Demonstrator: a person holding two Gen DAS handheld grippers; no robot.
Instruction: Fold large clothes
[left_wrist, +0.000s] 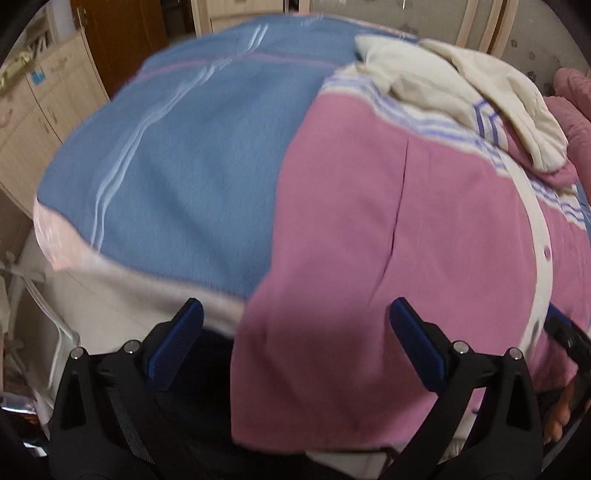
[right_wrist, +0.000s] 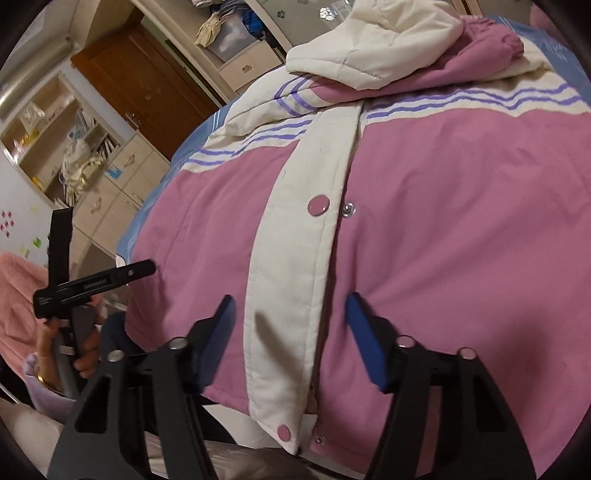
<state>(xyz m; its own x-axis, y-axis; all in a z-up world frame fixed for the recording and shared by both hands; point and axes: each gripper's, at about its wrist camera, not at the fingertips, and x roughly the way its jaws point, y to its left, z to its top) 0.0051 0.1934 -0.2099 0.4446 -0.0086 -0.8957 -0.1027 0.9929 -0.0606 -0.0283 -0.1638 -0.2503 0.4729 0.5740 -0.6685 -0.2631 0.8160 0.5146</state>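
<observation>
A large pink jacket (right_wrist: 443, 206) with a white snap placket (right_wrist: 295, 258), purple stripes and a cream hood (right_wrist: 369, 48) lies spread front up on a blue blanket (left_wrist: 184, 147). It also shows in the left wrist view (left_wrist: 369, 258), with its left edge hanging over the near edge. My left gripper (left_wrist: 295, 339) is open, its jaws wide apart above the jacket's lower left corner. My right gripper (right_wrist: 290, 332) is open, its jaws either side of the placket near the hem, holding nothing. The left gripper (right_wrist: 74, 280) shows at the left in the right wrist view.
The blue blanket (right_wrist: 192, 147) covers a bed with a white side (left_wrist: 110, 306). Light wood cabinets (left_wrist: 48, 110) and a brown door (right_wrist: 147, 81) stand beyond it. Shelves with clutter (right_wrist: 74, 147) stand at the left. A pink garment (left_wrist: 572, 99) lies at the far right.
</observation>
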